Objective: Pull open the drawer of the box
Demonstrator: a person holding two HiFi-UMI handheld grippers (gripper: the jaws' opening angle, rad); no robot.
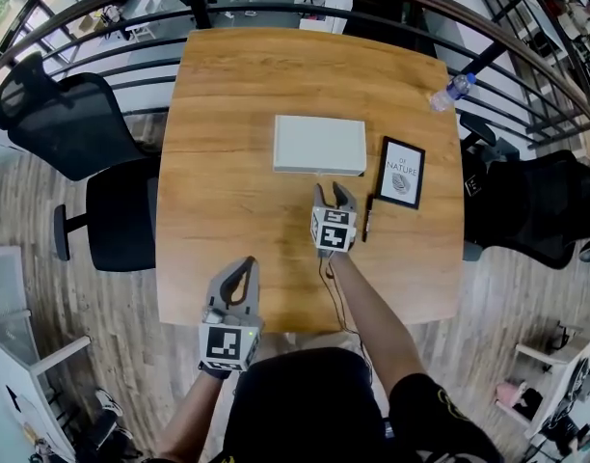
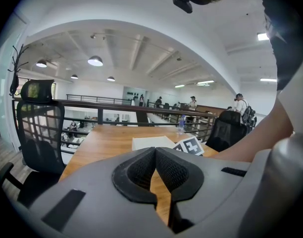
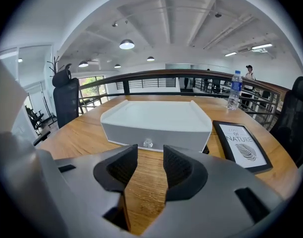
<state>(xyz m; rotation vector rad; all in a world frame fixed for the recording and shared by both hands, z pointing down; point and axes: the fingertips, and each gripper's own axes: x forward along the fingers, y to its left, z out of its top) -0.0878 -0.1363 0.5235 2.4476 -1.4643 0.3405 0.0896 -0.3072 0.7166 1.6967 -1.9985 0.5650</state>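
Two grippers are over the wooden table (image 1: pixel 227 210), and only one looks set for work. Furthest left, the left gripper (image 1: pixel 245 263) hangs at the near edge of the table, well apart from everything on it. Its own view shows the tips pressed together with nothing between them, so it seems parked out of the way rather than taking part.

Towards the middle, the white box (image 1: pixel 319 145) lies flat with its drawer front facing the person. The drawer looks fully closed, flush with the box. A small clear knob (image 3: pixel 148 143) sits in the middle of that front.

Just in front of it, the right gripper (image 1: pixel 333 193) points straight at the box. Its jaws stand moderately apart and empty. In the right gripper view the knob shows just beyond the gap, lined up with it, which suits a pinch on the knob before pulling. I judge the pull not yet begun.

Right of this gripper lies a dark pen (image 1: pixel 367 218), then a framed picture (image 1: pixel 402 173) beside the box. A water bottle (image 1: pixel 449 91) is at the far right edge.
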